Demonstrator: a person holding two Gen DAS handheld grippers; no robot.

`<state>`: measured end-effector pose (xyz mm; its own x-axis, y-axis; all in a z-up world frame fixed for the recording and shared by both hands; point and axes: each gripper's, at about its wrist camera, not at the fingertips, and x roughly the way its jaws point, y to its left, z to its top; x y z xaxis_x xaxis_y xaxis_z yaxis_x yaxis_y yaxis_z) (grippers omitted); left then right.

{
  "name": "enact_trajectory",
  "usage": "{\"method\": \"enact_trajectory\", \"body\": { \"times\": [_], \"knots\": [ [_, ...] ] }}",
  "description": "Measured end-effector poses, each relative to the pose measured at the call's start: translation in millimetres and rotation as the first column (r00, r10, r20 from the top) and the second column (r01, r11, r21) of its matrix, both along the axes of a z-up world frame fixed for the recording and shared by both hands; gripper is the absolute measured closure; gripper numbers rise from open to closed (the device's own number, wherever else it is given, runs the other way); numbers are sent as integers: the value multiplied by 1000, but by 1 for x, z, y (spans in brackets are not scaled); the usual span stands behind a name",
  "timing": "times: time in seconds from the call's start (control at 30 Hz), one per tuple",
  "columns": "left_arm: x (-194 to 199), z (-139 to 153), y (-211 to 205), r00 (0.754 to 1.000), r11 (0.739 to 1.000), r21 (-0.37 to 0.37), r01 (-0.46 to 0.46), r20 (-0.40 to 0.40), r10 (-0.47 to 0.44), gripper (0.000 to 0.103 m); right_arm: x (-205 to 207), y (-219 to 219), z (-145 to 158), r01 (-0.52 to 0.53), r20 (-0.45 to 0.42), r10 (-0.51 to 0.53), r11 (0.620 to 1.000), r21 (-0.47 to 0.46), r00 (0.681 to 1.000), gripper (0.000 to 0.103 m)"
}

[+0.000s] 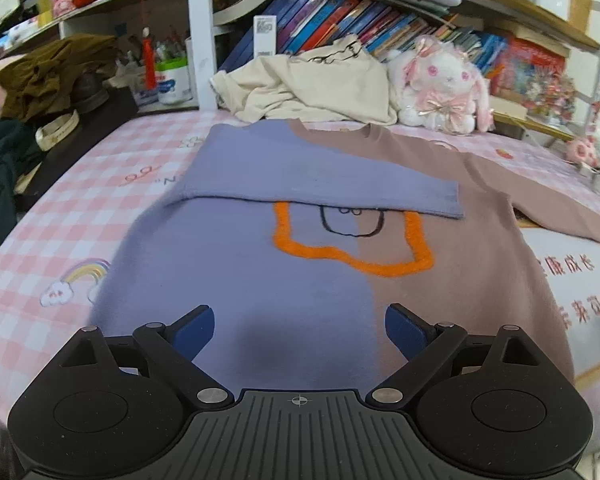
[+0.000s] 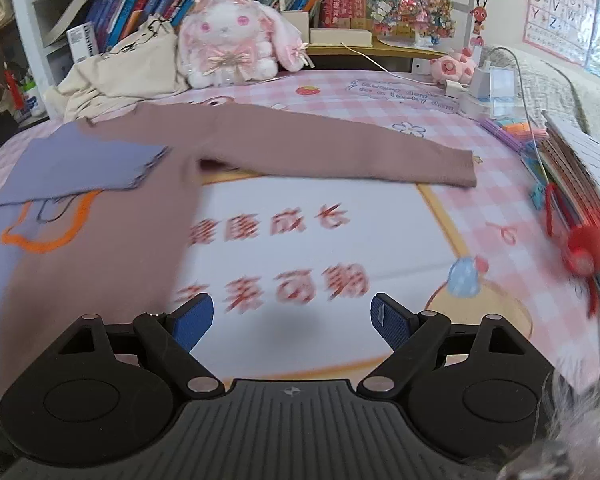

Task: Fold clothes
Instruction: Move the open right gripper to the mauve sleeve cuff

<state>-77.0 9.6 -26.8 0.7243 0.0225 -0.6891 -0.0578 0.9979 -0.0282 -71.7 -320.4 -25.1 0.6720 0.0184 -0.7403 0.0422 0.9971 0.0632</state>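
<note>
A two-tone sweater (image 1: 300, 264), lilac on the left half and dusty brown on the right, lies flat on the pink checked bed cover, with an orange outline on its chest. Its lilac sleeve (image 1: 312, 172) is folded across the chest. The brown sleeve (image 2: 340, 148) stretches straight out to the right on the cover. My left gripper (image 1: 300, 330) hovers open over the sweater's lower hem, nothing between its blue pads. My right gripper (image 2: 292, 322) is open above the printed white panel, right of the sweater's (image 2: 92, 232) side edge.
A cream garment (image 1: 300, 84) is heaped at the back beside a white plush rabbit (image 1: 440, 88). Dark clothes (image 1: 40, 80) are piled at the left. Books, a red toy (image 2: 580, 248) and chargers (image 2: 484, 88) crowd the right edge. Bookshelves line the back.
</note>
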Motion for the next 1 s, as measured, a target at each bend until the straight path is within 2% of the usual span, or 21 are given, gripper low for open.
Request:
{"method": "enact_trajectory", "body": {
  "times": [0.17, 0.3, 0.37, 0.43, 0.53, 0.73, 1.0],
  "knots": [
    [2, 0, -28, 995, 995, -11, -97, -17, 97, 9, 28, -56, -3, 3, 0, -3, 998, 63, 1000, 17],
    [-5, 0, -46, 981, 981, -28, -191, -23, 191, 9, 48, -95, -7, -10, -11, 11, 995, 96, 1000, 21],
    [-8, 0, -55, 971, 971, -36, -238, -26, 237, 9, 57, -113, -7, -13, -4, 14, 995, 102, 1000, 29],
    [-11, 0, -64, 959, 958, -43, -284, -30, 283, 9, 67, -130, -8, -9, -4, 9, 993, 117, 1000, 46],
    [-18, 1, -74, 950, 949, -49, -311, -33, 310, 9, 81, -152, -12, 15, -22, -12, 989, 149, 1000, 55],
    [-31, 7, -84, 934, 934, -23, -357, -21, 356, 9, 103, -177, -19, 53, -48, -44, 978, 202, 998, 56],
    [-39, 7, -92, 920, 920, 7, -391, -26, 391, 9, 122, -191, -22, 74, -40, -66, 959, 273, 997, 57]
  ]
}}
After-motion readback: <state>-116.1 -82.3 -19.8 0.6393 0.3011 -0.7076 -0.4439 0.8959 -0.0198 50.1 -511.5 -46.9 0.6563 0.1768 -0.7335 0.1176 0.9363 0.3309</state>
